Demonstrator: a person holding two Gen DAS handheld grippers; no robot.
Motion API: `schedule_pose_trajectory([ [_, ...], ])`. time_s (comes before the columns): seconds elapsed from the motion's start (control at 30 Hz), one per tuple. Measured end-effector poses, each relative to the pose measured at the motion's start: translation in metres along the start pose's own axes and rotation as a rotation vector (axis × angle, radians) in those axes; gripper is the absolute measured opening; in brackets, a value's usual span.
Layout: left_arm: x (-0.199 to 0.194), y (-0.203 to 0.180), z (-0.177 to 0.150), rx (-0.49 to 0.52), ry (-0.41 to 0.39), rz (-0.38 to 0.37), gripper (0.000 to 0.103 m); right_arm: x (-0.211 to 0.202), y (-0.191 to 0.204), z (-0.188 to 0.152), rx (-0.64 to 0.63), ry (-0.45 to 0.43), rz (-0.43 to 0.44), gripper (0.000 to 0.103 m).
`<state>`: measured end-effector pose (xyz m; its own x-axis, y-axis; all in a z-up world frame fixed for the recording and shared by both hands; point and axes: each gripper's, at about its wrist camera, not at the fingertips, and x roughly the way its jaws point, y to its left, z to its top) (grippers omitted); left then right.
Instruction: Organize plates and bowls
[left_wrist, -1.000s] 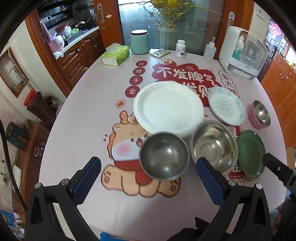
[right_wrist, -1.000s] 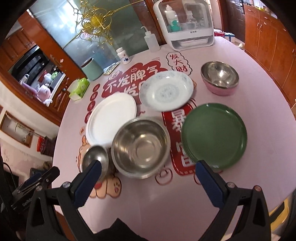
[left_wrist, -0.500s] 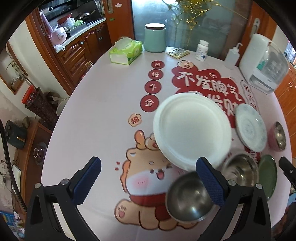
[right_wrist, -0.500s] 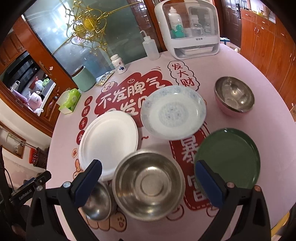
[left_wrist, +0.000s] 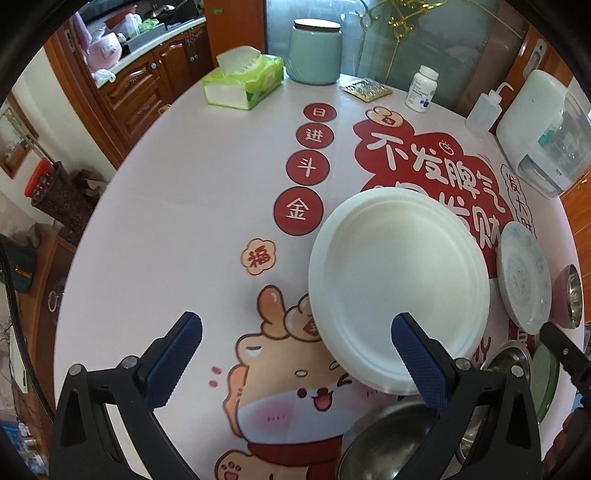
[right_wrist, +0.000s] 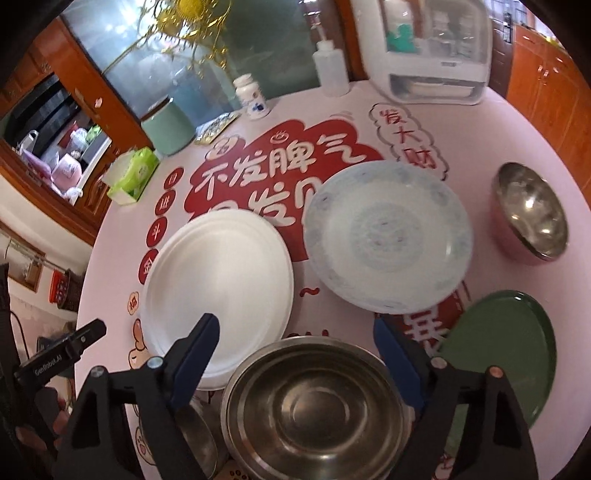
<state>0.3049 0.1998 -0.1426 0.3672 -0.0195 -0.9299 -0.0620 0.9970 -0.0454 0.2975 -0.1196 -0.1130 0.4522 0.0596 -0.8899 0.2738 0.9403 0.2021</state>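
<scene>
Desk (left_wrist: 184, 206) print reads 福 (left_wrist: 258, 257); "GenRobot.AI" on your left tool (right_wrist: 59, 360); right tool (right_wrist: 295, 341) spread, jaws just narrowing, empty, above large steel bowl (right_wrist: 314, 406); left tool spread, empty

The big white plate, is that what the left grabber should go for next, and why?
Probably yes: ease the left gripper right and down until its open jaws straddle the big white plate's near rim, then close. Its right finger already overlaps that rim, nothing is held, and the plate is bare.
</scene>
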Motion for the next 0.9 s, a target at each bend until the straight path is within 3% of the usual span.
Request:
schedule_pose_trajectory([
  [0.27,0.037,-0.005,0.007,0.012,0.031,-0.038,0.093,0.032,0.0,0.006,-0.007,0.063,0.022,0.069],
  [0.37,0.05,-0.006,0.008,0.014,0.05,-0.047,0.084,0.042,-0.001,0.008,-0.016,0.079,0.017,0.064],
  [0.53,0.069,-0.004,0.009,-0.014,0.097,-0.07,0.058,0.056,-0.005,0.009,-0.025,0.107,0.026,0.051],
  [0.67,0.079,-0.004,0.009,-0.03,0.116,-0.095,0.056,0.064,-0.006,0.009,-0.026,0.129,0.047,0.046],
  [0.9,0.089,-0.01,0.01,-0.02,0.139,-0.107,0.039,0.075,-0.009,0.01,-0.021,0.156,0.084,0.039],
])
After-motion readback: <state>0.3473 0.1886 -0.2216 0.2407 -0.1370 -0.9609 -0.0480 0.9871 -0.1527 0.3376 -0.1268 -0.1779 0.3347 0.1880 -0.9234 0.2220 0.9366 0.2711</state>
